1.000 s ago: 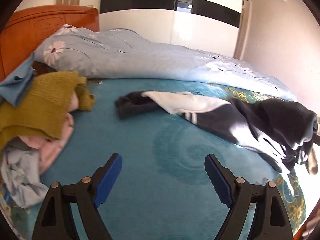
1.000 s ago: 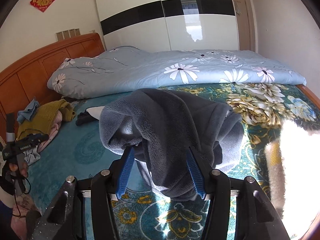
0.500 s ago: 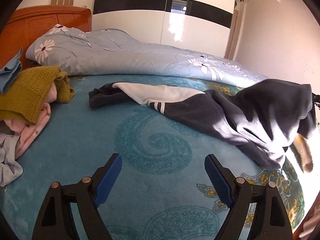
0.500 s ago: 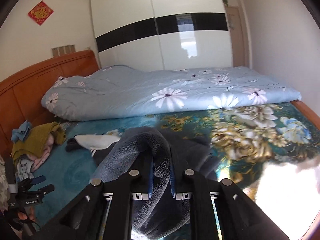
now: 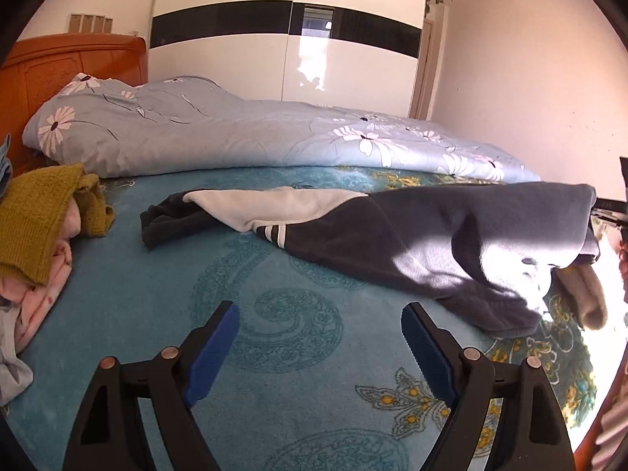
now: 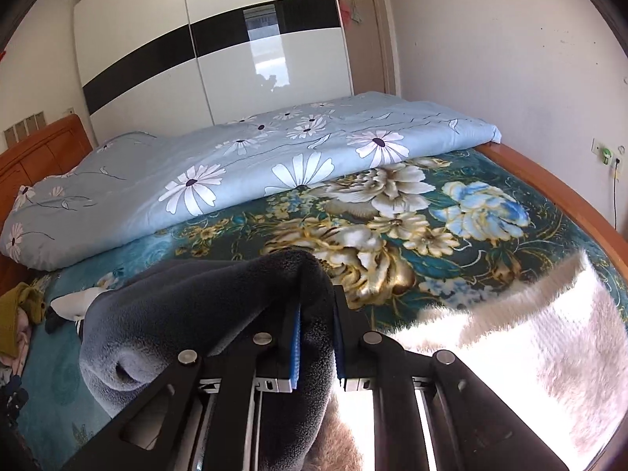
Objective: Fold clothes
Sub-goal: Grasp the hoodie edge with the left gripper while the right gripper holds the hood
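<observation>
Fleece garment point(image 6: 204, 306), dark grey with a white panel, is pinched at one end in the right gripper point(image 6: 316, 337), whose pads press a fold of it. From there its long axis runs across the bed point(image 5: 274, 314) toward the headboard end, the far end lying flat. Left gripper point(image 5: 318, 337) hangs nearer that loose end, jaws apart and empty, beside a clothes pile point(image 5: 35, 227).

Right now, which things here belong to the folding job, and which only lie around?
Job:
- dark fleece garment, pinched by the right gripper
- left gripper, open
- clothes pile, likely to be folded later

Around:
- flowered duvet
- wardrobe
- headboard
</observation>
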### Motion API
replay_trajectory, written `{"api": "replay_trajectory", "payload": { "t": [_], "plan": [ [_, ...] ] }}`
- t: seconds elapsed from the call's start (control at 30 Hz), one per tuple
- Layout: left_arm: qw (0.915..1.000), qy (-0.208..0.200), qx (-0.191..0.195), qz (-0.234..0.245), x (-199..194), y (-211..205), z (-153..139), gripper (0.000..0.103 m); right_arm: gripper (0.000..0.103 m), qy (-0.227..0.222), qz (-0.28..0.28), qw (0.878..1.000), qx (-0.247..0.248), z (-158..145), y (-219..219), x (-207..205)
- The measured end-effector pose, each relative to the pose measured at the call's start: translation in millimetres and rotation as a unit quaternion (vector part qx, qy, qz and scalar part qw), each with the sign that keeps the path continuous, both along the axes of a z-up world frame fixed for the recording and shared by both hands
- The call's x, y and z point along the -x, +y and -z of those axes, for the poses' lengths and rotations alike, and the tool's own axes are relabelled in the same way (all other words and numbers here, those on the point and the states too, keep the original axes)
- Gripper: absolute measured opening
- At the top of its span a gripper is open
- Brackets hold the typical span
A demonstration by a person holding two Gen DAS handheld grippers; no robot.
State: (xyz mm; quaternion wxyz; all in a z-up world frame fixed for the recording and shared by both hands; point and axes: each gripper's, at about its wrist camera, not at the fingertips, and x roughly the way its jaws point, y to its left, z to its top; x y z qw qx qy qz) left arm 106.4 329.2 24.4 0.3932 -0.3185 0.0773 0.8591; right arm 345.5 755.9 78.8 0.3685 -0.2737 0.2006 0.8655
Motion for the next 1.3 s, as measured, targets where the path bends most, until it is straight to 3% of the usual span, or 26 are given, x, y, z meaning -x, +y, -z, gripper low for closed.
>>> {"api": "replay_trajectory", "payload": {
  "t": [0.1,0.17,0.3,0.4,0.53,0.63,0.73,0.9,0.97,1.07,1.13,1.2,1.3],
  "plan": [
    [0.9999,-0.002,0.012,0.004,2,8,2,0.087,0.026,-0.006,-0.018,1.0,-0.019,-10,-10,-7],
    [0.9998,0.0,0.02,0.005,5,14,2,0.087,0.04,-0.023,-0.025,0.999,-0.043,-20,-17,-13],
    [0.9983,0.011,0.047,0.034,5,34,7,0.087,0.045,-0.028,-0.02,0.995,-0.096,-43,-44,-39],
    [0.9958,0.005,0.067,0.062,5,49,15,0.087,0.045,0.003,-0.069,0.993,-0.098,-51,-85,-58],
    [0.9882,0.031,0.109,0.103,0,80,30,0.087,0.054,0.025,-0.196,0.98,-0.019,-12,-136,-49],
    [0.9807,0.044,0.132,0.138,-6,101,39,0.087,0.054,-0.008,-0.219,0.974,0.059,45,-146,-22],
    [0.9687,0.075,0.167,0.167,-11,123,47,0.087,0.054,-0.041,-0.2,0.975,0.088,85,-140,2],
    [0.9468,0.128,0.224,0.192,-10,153,66,0.087,0.054,-0.02,-0.18,0.98,0.082,91,-126,27],
    [0.9444,0.135,0.227,0.196,-6,161,68,0.086,0.054,-0.007,-0.184,0.981,0.063,82,-125,33],
    [0.9468,0.127,0.219,0.198,0,170,66,0.075,0.054,0.007,-0.191,0.98,0.054,73,-124,42],
    [0.9475,0.123,0.22,0.197,3,176,66,0.059,0.054,0.014,-0.194,0.979,0.055,69,-122,48],
    [0.9471,0.122,0.222,0.197,4,179,66,0.028,0.054,0.021,-0.196,0.978,0.06,67,-121,54],
    [0.9501,0.113,0.213,0.198,3,179,63,0.015,0.051,0.024,-0.203,0.977,0.063,63,-123,60]
  ]
}}
